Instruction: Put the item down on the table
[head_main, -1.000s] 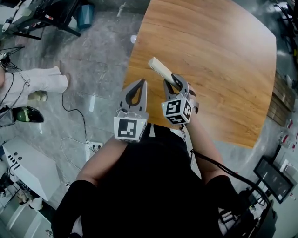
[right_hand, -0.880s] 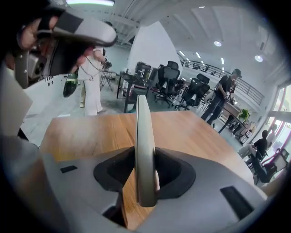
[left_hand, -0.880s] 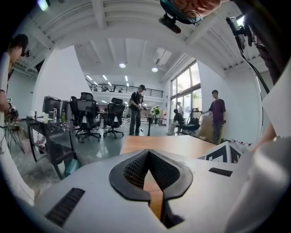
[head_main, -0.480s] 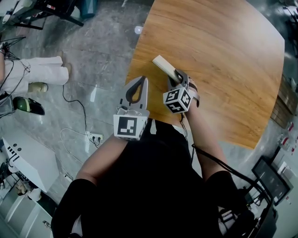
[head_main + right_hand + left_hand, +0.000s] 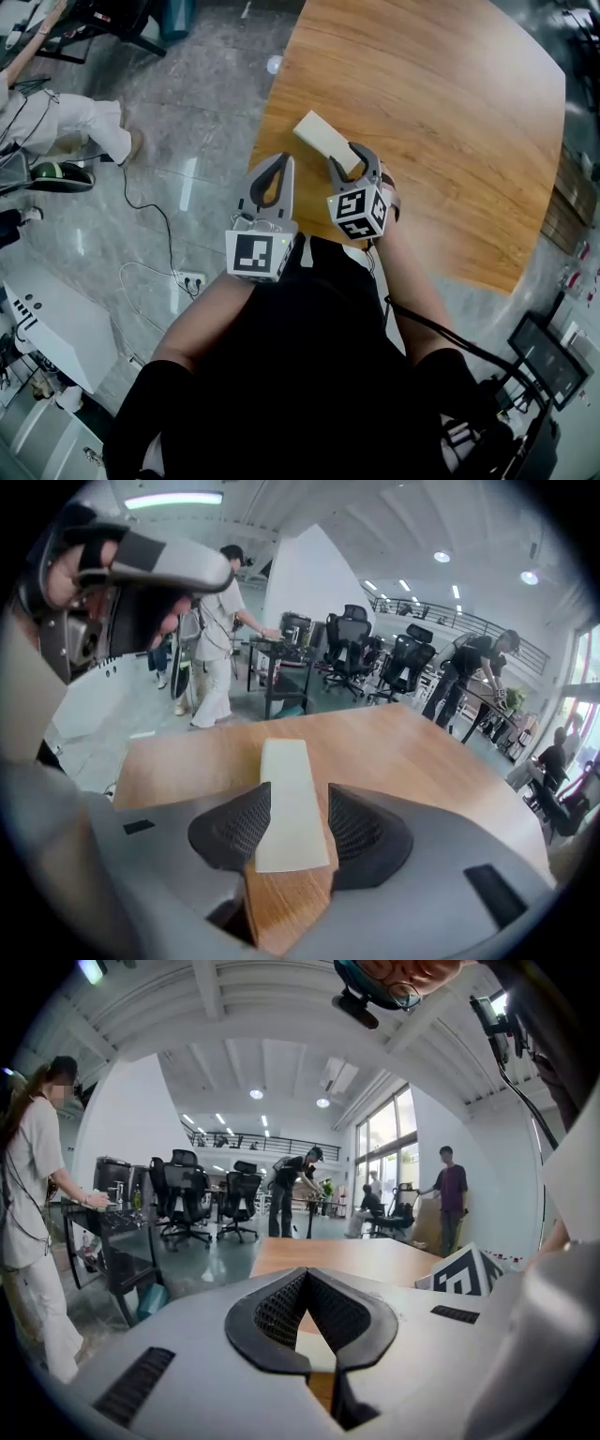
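A pale cream rectangular block (image 5: 322, 140) lies flat on the round wooden table (image 5: 441, 112), near its left edge. My right gripper (image 5: 349, 159) straddles the block's near end, low over the table. In the right gripper view the block (image 5: 289, 799) runs away between the two ribbed pads; the jaws of the right gripper (image 5: 292, 825) are opening, with a thin gap showing at the right pad. My left gripper (image 5: 285, 163) hangs beside it at the table's edge, tips together, holding nothing. In its own view the left gripper (image 5: 307, 1274) shows its pads meeting.
The table's left rim (image 5: 265, 122) drops to grey floor with a cable and a power strip (image 5: 192, 278). A person in white trousers (image 5: 70, 122) stands at the far left. Office chairs (image 5: 361, 653) and several people fill the room beyond the table.
The block was held up at a tilt in the right gripper; now it lies flat on the wood and the right jaws stand wider. The left gripper stays put.
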The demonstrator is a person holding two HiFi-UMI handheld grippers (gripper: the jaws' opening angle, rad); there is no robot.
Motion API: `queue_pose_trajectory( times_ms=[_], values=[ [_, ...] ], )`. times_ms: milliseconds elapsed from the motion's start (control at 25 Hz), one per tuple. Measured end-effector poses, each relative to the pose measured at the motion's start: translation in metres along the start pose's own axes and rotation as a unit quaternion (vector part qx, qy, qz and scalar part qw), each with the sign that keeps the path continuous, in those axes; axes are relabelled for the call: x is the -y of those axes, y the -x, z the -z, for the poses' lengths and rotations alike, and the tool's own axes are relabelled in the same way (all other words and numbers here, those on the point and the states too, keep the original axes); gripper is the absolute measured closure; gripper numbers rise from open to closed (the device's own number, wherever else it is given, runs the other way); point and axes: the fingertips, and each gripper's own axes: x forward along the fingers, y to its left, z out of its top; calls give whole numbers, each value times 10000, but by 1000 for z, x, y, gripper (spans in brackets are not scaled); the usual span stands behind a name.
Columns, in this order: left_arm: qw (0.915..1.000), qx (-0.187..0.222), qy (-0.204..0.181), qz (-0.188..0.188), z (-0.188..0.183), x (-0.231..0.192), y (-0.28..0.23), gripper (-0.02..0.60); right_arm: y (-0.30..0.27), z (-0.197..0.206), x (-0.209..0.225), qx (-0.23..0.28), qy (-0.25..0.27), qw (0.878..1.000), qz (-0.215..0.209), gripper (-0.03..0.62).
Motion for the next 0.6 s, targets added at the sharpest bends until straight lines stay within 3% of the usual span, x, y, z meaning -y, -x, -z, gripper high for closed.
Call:
queue_pose_trajectory(
  times_ms=[120, 240, 440, 600],
  values=[
    [10000, 78, -28, 48, -8, 5, 5, 578, 32, -24, 5, 502, -220, 9983, 179, 427],
    [9997, 205, -61, 109, -20, 12, 11, 578, 75, -59, 16, 1269, -499, 9894, 504, 542],
    [9981, 479, -248, 289, -45, 28, 20, 578, 146, -111, 38, 2424, -1039, 9611, 820, 580],
    [9965, 686, -256, 392, -63, 40, 24, 578, 187, -133, 47, 3089, -1362, 9376, 829, 580]
  ],
)
